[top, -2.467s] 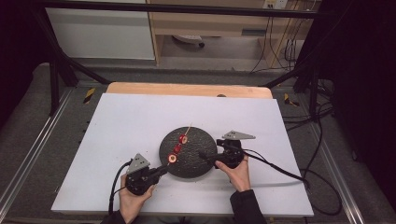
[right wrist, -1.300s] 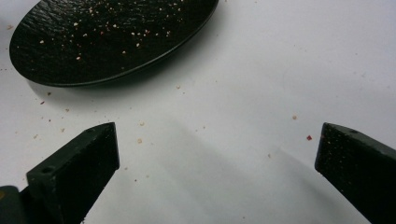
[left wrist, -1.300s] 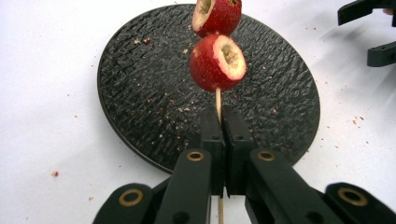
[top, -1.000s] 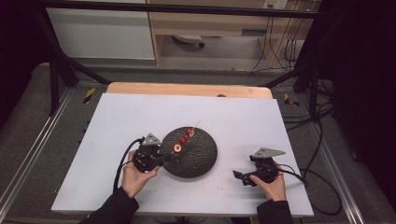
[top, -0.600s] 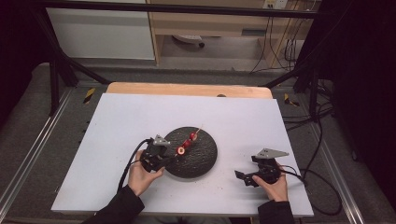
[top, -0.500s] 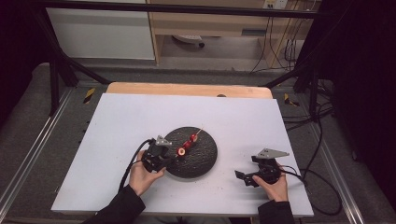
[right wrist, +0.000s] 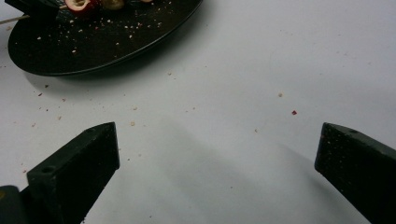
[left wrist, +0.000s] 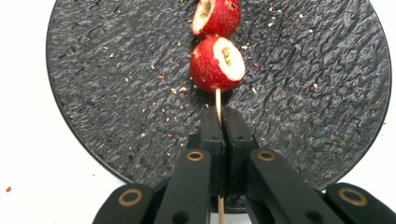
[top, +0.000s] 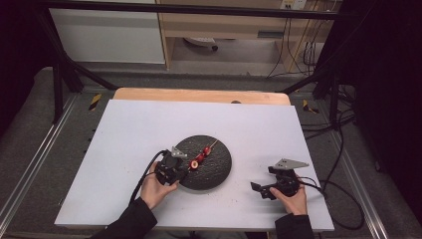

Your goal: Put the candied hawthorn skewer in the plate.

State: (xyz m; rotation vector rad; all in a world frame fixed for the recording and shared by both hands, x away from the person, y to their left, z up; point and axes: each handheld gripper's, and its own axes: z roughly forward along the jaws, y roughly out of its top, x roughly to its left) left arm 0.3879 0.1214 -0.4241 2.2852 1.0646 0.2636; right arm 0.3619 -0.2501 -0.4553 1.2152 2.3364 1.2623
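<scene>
Since the earlier frames, both hands have shifted: the left closed in on the plate, the right withdrew; white rectangular table (top: pixel 149 124); round black textured slate plate (top: pixel 216 167); right gripper (top: pixel 263 190), released, well apart; left gripper (left wrist: pixel 219 123), clenched on the thin wooden skewer (left wrist: pixel 217 100); red hollowed fruit pieces (left wrist: pixel 217 65) lie directly ahead along its axis.

White rectangular tabletop sheet (top: pixel 149 134) laid over a light wooden board (top: pixel 199 94) whose far edge shows beyond it. Grey carpeted floor (top: pixel 30 149) on both sides, with metal rails (top: pixel 30 169). Black frame bars (top: pixel 64 69) cross the rear. Behind them, a white cabinet panel (top: pixel 109 35) and a wooden shelf unit (top: pixel 224 25); black cables (top: pixel 343 149) trail at right. Dim surroundings, table brightly lit.
</scene>
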